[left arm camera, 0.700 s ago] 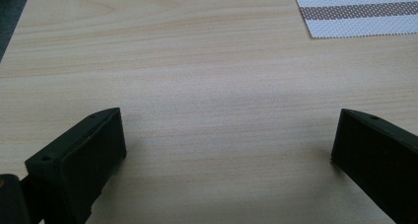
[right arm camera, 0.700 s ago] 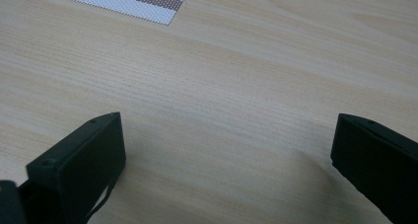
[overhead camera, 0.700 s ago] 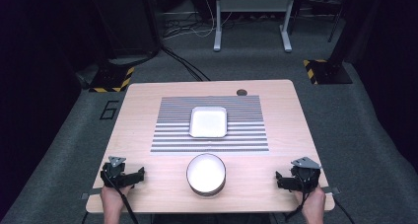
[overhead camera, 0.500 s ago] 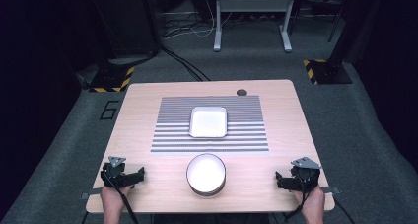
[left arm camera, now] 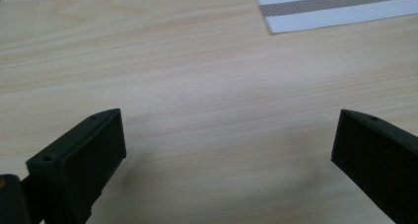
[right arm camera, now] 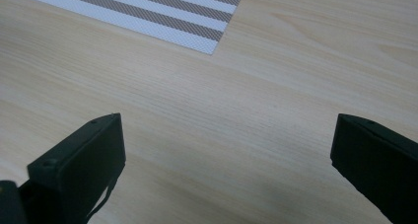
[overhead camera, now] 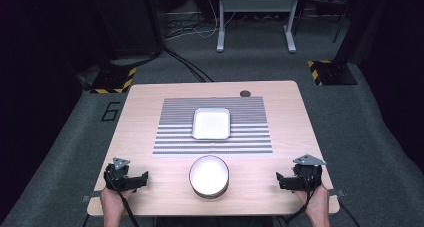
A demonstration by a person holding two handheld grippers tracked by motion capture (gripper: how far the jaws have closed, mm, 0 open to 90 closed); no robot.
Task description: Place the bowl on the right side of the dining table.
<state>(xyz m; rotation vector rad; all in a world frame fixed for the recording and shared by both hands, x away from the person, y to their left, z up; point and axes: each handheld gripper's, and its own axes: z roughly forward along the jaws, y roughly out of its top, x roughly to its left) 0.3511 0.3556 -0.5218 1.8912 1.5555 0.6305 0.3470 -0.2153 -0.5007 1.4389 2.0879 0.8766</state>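
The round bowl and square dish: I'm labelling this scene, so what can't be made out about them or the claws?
- Round bowl, high view: too small and overexposed to tell whether it is one bowl or a stack, or holds anything.
- Square dish on the striped mat, high view: its inside is washed out white.
- Left claw and right claw, gripper views: jaws wide open over the bare table, their bases cut off by the bottom edge.

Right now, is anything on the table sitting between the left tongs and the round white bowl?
Nothing visible. Bare wood lies between the open left tongs and the round bowl; the striped mat sits farther back.
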